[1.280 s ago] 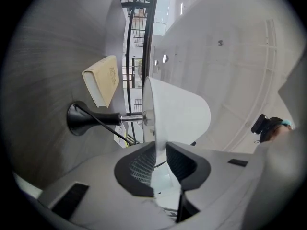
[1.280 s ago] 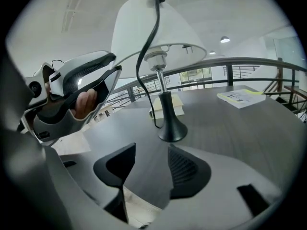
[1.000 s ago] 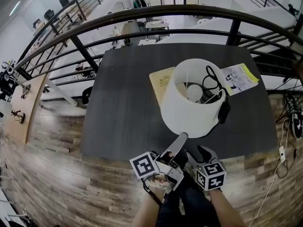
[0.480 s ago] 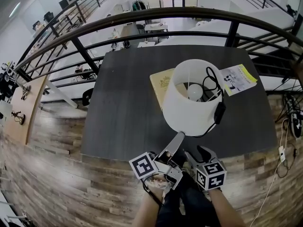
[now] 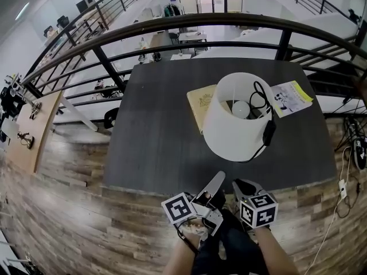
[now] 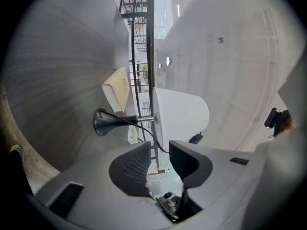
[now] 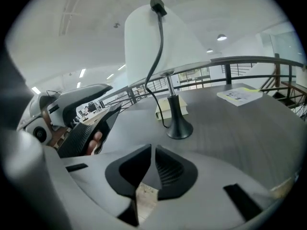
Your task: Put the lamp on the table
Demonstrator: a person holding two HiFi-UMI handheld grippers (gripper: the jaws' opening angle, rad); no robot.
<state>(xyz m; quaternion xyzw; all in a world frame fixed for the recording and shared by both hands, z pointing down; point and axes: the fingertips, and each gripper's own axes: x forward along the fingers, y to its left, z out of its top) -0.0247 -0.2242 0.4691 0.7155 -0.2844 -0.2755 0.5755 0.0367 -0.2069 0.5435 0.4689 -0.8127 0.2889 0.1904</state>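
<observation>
Head view: lamp [image 5: 238, 125] stands upright on the dark table [image 5: 155, 130], both grippers off it.
Lamp has a white shade, black base and black cord, and sits right of the table's middle, its base just beside a yellow book [image 5: 200, 99]; a leaflet [image 5: 289, 96] lies at the far right. Left gripper [image 6: 158, 150] is at the near edge, jaws apart, nothing between them. Right gripper [image 7: 152, 152], beside it, has its jaws closing to a thin slit, empty. Railing [image 5: 172, 24] runs along the far side.

Lamp [image 5: 229, 128] shade wht, base blk; table [image 5: 155, 130] dk grey.
</observation>
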